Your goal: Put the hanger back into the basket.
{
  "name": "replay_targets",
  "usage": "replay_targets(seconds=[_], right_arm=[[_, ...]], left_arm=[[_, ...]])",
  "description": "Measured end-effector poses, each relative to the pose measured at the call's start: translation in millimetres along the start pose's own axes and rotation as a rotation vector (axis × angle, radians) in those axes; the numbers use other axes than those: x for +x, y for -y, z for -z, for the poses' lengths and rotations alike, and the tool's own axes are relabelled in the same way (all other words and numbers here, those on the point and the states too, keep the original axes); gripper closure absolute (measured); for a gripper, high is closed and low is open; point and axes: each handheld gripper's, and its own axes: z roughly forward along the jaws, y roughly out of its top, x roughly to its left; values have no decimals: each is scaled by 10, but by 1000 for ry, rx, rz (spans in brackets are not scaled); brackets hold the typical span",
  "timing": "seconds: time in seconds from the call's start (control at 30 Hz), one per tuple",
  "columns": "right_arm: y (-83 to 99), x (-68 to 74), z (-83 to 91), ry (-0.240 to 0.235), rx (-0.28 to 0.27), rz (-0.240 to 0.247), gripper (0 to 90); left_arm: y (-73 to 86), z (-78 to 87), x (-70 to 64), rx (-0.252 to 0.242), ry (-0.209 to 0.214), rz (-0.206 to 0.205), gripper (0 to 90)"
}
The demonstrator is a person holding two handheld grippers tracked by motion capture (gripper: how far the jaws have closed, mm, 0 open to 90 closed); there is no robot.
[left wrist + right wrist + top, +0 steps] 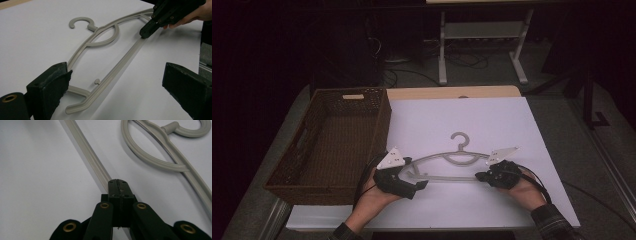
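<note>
hanger (447,161) flat on white sheet (512,125), hook toward 12 o'clock, wicker basket (307,172) at its 9 o'clock. right gripper (480,176) jaws pressed together at lower bar's right end; bar clamped or merely touched, cannot tell. left gripper (115,87) jaws spread wide, straddling left tip (not touching). step, as judged: securing both ends for lift. next move calls for left jaws closing on tip, then level raise toward basket.

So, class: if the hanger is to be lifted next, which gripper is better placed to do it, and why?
Probably the right gripper: its jaws are shut on the hanger's bottom bar. The left gripper is open, straddling the hanger's end without gripping it.
</note>
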Motion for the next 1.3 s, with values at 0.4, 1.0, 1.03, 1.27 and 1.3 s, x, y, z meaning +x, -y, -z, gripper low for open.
replay_targets(seconds=[0.4,1.0,1.03,1.27,1.3], right_arm=[[35,29,-70,1,14,5,899],[35,28,-72,2,13,-5,900],[35,28,-71,1,14,-8,900],[36,26,-72,0,13,-9,900],[35,26,-71,0,13,-12,900]], left_arm=[[-5,-4,-1,5,-8,-5,64],[-253,-421,234,84,-18,-8,155],[-265,-462,273,92,-24,-8,164],[-289,-660,445,130,-32,-5,304],[-297,-694,471,142,-35,-11,304]])
